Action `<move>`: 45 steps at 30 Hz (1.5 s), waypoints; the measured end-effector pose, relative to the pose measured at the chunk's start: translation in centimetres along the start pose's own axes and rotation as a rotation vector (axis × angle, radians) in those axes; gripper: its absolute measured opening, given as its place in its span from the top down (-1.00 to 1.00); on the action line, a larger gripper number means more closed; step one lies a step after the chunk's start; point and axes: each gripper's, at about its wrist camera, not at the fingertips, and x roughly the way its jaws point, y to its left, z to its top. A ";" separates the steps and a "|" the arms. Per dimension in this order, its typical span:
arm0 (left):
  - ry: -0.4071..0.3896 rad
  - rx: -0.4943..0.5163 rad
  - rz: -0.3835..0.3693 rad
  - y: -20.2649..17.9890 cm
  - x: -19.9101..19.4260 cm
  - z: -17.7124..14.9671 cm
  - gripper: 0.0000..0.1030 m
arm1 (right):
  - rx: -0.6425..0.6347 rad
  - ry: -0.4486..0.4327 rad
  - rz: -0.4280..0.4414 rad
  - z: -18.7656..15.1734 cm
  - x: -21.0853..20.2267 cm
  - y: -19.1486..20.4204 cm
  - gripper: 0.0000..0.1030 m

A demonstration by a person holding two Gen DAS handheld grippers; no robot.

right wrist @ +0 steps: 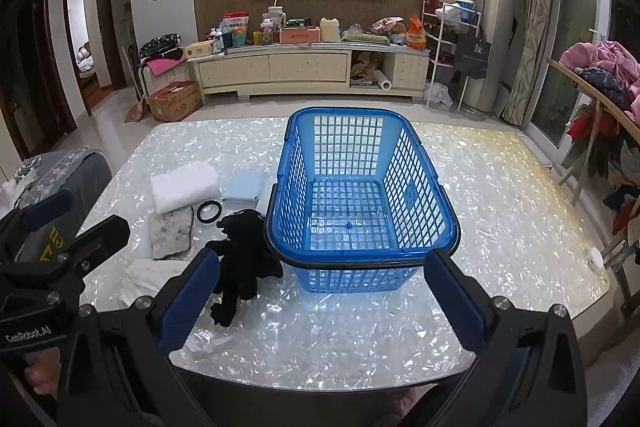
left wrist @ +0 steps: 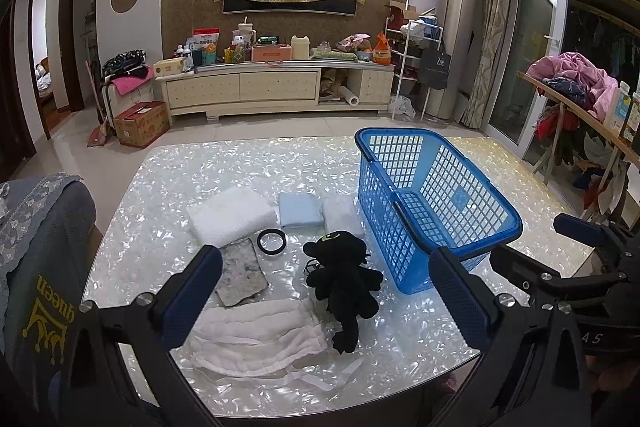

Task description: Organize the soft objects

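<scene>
A black plush toy (left wrist: 343, 279) (right wrist: 245, 259) lies on the pearly table (left wrist: 168, 187) just left of an empty blue basket (left wrist: 432, 203) (right wrist: 360, 203). Behind it sit a white folded towel (left wrist: 230, 215) (right wrist: 184, 186), a light blue folded cloth (left wrist: 300, 209) (right wrist: 242, 187) and a small white folded cloth (left wrist: 340, 213). A crumpled white cloth (left wrist: 256, 335) lies at the near edge. My left gripper (left wrist: 326, 291) hangs open above the near items. Facing the basket's near rim, my right gripper (right wrist: 324, 295) is open and holds nothing.
A grey stone slab (left wrist: 242, 271) (right wrist: 171, 233) and a black ring (left wrist: 271, 239) (right wrist: 209, 211) lie among the cloths. A draped chair back (left wrist: 36, 251) stands at the table's left. A small white disc (right wrist: 595, 258) sits at the right edge. A clothes-laden rack (right wrist: 600, 87) stands right.
</scene>
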 end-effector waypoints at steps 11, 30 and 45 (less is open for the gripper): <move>0.002 -0.001 -0.007 0.1 0.0 -0.1 -0.99 | -0.002 0.006 -0.003 0.0 0.0 0.0 -1.00; -0.005 0.012 -0.001 -0.4 -0.3 0.2 -0.99 | 0.000 0.003 -0.001 0.0 -0.1 -0.3 -1.00; -0.018 0.015 -0.028 -0.4 -0.2 1.5 -0.99 | -0.004 -0.020 -0.032 0.7 -0.1 0.1 -1.00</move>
